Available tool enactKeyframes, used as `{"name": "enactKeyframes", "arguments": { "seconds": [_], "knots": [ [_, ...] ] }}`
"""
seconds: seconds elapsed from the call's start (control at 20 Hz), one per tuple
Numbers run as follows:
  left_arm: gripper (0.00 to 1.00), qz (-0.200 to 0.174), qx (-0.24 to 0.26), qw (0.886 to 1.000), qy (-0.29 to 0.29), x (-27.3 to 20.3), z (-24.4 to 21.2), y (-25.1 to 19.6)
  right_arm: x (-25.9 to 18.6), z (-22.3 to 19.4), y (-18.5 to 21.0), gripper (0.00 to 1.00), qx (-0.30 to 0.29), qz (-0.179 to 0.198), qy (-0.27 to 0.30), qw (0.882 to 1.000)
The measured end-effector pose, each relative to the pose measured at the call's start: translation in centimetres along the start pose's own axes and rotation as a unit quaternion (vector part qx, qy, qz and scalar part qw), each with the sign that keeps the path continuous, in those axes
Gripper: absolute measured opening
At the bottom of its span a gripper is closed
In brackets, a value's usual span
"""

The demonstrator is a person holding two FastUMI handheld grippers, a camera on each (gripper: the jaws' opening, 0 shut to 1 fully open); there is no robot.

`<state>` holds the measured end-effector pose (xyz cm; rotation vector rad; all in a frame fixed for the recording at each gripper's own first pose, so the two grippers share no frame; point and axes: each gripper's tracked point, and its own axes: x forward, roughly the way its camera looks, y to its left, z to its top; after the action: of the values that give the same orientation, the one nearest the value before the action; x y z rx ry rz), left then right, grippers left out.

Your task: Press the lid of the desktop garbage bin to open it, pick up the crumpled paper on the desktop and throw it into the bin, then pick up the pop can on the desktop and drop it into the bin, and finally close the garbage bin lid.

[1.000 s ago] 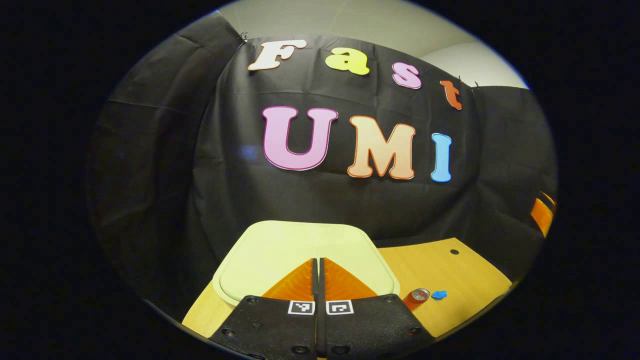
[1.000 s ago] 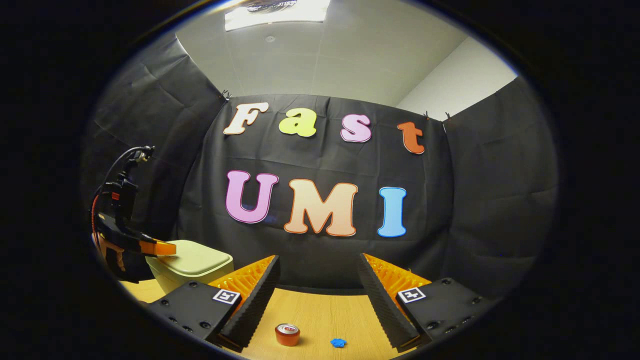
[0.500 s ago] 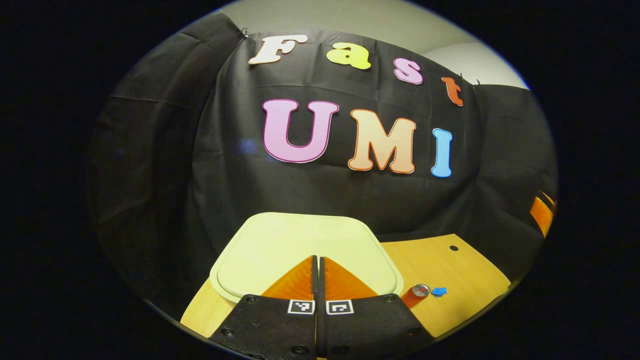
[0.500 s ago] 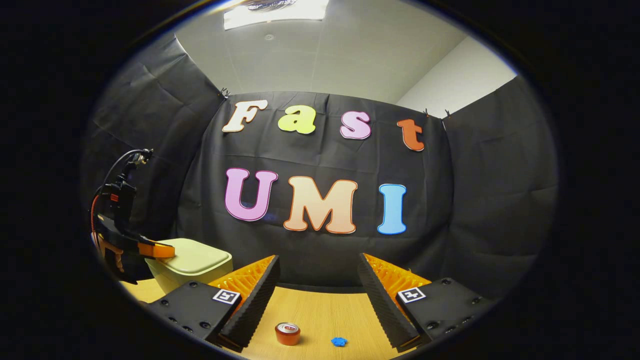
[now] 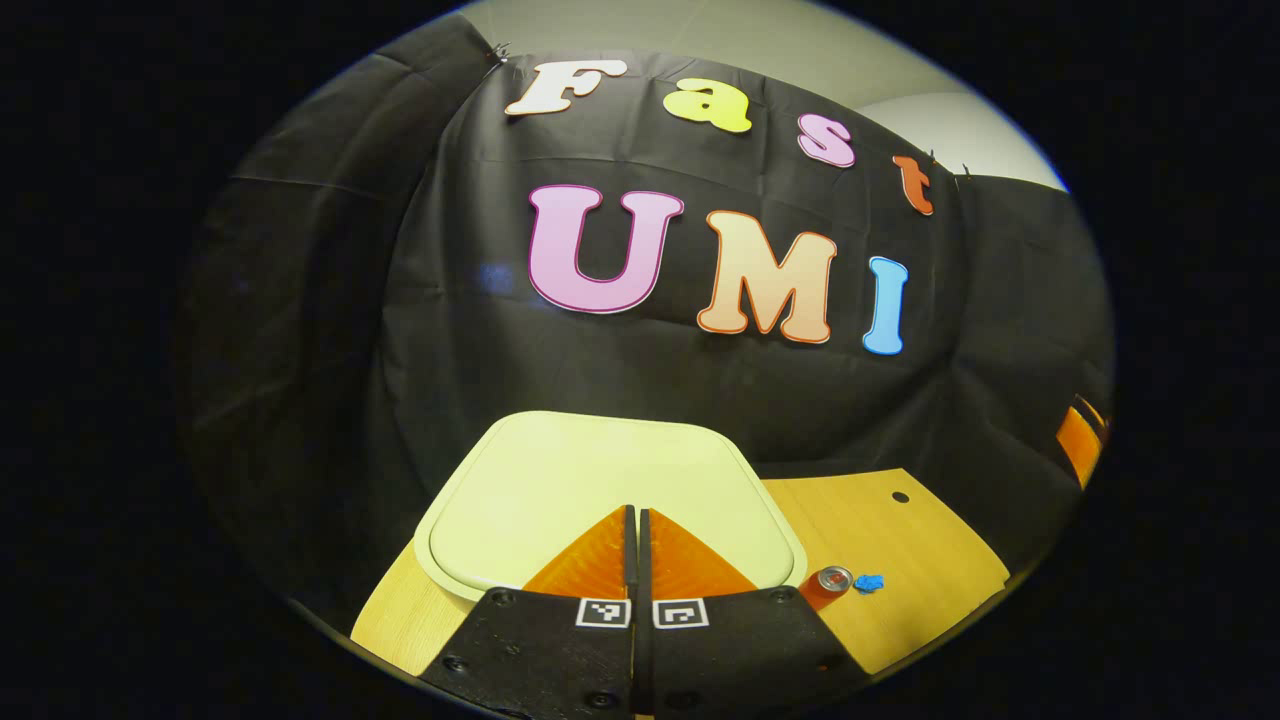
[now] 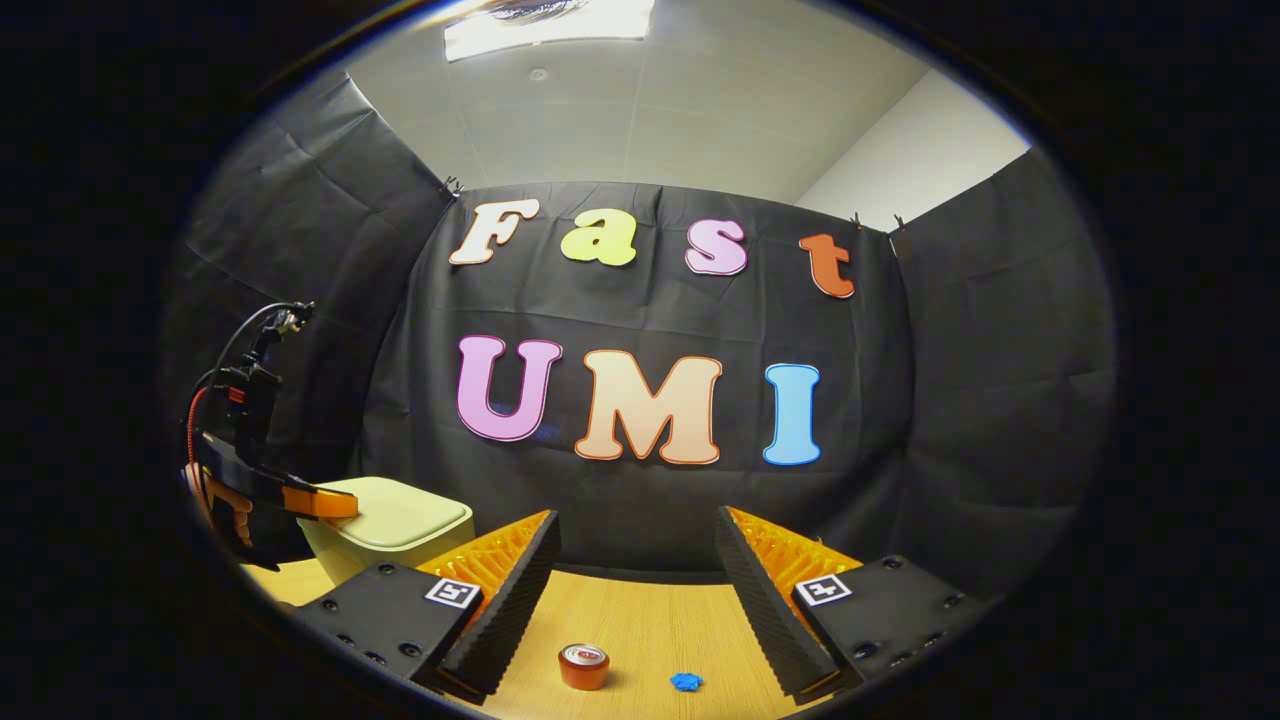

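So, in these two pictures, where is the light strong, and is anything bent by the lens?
Right gripper view: a ceiling light glares white at the top; the desk is evenly lit. Left gripper view: the bin lid is bright, the cloth wall dim at its edges. Both views bow straight lines outward.

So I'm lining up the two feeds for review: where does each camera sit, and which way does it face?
Left gripper view: rides the left tongs, whose fingers are together low over the pale green plastic bin lid, facing the black cloth wall.
Right gripper view: rides the right tongs, spread open above the wooden desktop, facing the same wall; the left tongs reach over the lid at its left edge.
Shared: the lid, the small red pop can, the blue crumpled paper and the desktop.
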<state>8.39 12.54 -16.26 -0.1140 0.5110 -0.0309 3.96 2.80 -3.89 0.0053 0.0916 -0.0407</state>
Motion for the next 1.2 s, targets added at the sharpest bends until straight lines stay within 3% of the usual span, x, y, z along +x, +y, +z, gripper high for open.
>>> {"name": "enactKeyframes", "arguments": {
  "seconds": [0.35,0.55,1.2],
  "knots": [
    [0.00,0.016,0.112,0.994,-0.003,-0.2,0.8,-0.9,-0.7,0.5,-1.2,0.98,0.012,-0.013,-0.010,1.000],
    [0.04,0.012,0.120,0.991,-0.059,-1.3,4.1,-2.3,-1.1,0.4,-2.3,0.98,0.015,-0.026,-0.009,1.000],
    [0.00,-0.010,0.108,0.983,-0.148,-6.2,11.4,-6.7,-2.4,1.5,-3.5,0.98,0.010,-0.021,-0.023,0.999]
  ]
}}
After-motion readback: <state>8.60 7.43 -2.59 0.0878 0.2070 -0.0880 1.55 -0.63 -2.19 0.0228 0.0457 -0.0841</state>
